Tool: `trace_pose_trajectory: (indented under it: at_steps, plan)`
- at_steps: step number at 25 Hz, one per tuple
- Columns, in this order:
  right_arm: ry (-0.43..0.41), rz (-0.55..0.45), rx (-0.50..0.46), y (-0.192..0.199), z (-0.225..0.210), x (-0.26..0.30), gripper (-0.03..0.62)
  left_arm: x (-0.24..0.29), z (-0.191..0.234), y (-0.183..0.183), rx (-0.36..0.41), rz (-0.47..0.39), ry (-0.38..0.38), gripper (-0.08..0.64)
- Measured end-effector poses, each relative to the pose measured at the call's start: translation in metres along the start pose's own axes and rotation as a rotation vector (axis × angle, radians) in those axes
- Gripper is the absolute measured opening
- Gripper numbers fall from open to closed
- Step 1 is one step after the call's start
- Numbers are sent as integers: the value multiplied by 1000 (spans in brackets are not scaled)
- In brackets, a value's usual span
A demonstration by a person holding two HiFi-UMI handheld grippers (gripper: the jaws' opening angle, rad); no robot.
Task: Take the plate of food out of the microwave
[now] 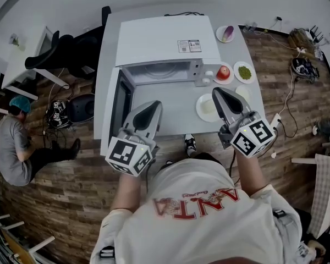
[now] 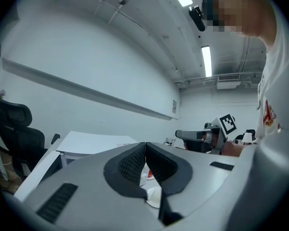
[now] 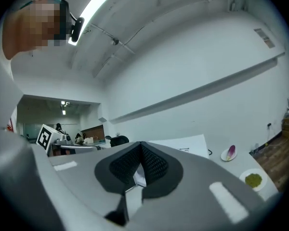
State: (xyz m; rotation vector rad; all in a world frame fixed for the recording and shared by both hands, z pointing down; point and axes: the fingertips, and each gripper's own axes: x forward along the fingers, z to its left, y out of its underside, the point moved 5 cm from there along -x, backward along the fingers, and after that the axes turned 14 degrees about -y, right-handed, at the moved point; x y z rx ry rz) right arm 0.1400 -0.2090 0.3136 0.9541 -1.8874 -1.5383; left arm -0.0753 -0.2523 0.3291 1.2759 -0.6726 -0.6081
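White plate (image 1: pixel 204 109) sits right of the open microwave (image 1: pixel 165 47); left gripper (image 1: pixel 154 105) and right gripper (image 1: pixel 219 92) hover closed, empty. Probably next: push the door (image 1: pixel 122 100) shut gently, keeping clear of the plate.

microwave (image 1: pixel 162 40) casing: white, smooth, matt. bench (image 1: pixel 179 117) top: pale, smooth, matt. floor (image 1: pixel 60 202): grainy wood planks. shells of left gripper (image 1: pixel 154 105) and right gripper (image 1: pixel 216 91): grey matt plastic. fingers (image 2: pixel 130 165): black, ribbed, rubbery look. plate (image 1: pixel 207 108): white, smooth. shirt (image 1: pixel 198 224): white cloth.
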Motion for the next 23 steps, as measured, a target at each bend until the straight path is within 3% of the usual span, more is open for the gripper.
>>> trace_pose_trajectory:
  at_steps: [23]
  plan:
    - [-31,40,51,19,-9,-4,3,5,-6,8,-3,20,-14,9]
